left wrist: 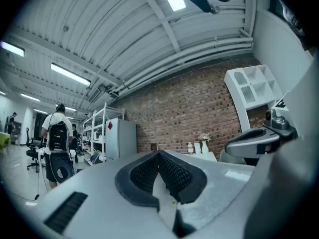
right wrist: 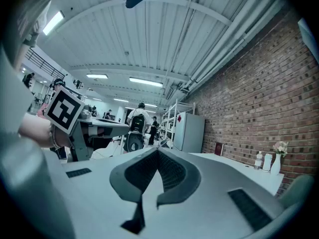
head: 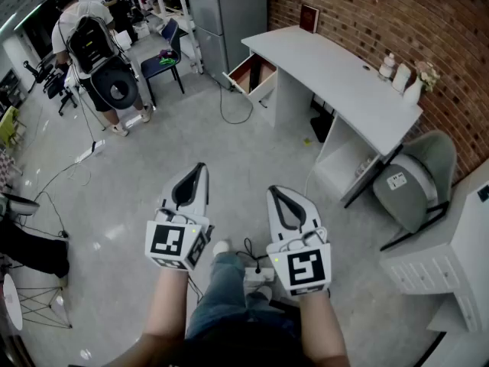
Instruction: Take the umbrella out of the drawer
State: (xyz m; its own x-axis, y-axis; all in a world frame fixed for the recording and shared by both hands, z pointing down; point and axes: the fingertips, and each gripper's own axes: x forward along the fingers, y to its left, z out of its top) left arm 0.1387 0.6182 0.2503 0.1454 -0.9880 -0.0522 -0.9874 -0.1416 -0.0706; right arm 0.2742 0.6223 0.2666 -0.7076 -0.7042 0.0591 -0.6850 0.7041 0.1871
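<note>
The left gripper's [left wrist: 159, 156] jaws are pressed together, pad against pad, with nothing between them. The right gripper [right wrist: 158, 152] is the same: jaws closed on each other and empty.

In the head view the two are held level and side by side, a little apart, over the grey floor [head: 153, 151]. The left gripper [head: 197, 171] and right gripper [head: 275, 196] both point toward the far side of the room. A bare forearm [head: 164, 312] runs back from each marker cube, and a leg in jeans [head: 221, 289] shows between them.

The drawer [head: 250, 73] stands pulled open at the far end of the white desk [head: 336, 67], well apart from both grippers. Its inside shows reddish-brown. The umbrella cannot be made out from here, in this view or in either gripper view.

The desk runs along the brick wall [head: 367, 6]. A small frame [head: 309, 17] leans at its far end, and bottles and a vase [head: 403, 76] stand at its near end. A grey chair [head: 412, 186] sits by that near end.

A cable [head: 233, 109] loops on the floor beside the drawer. Past it stand a grey fridge [head: 225, 14] and a blue chair [head: 163, 58]. A person with a backpack [head: 92, 44] stands at far left, back turned.
</note>
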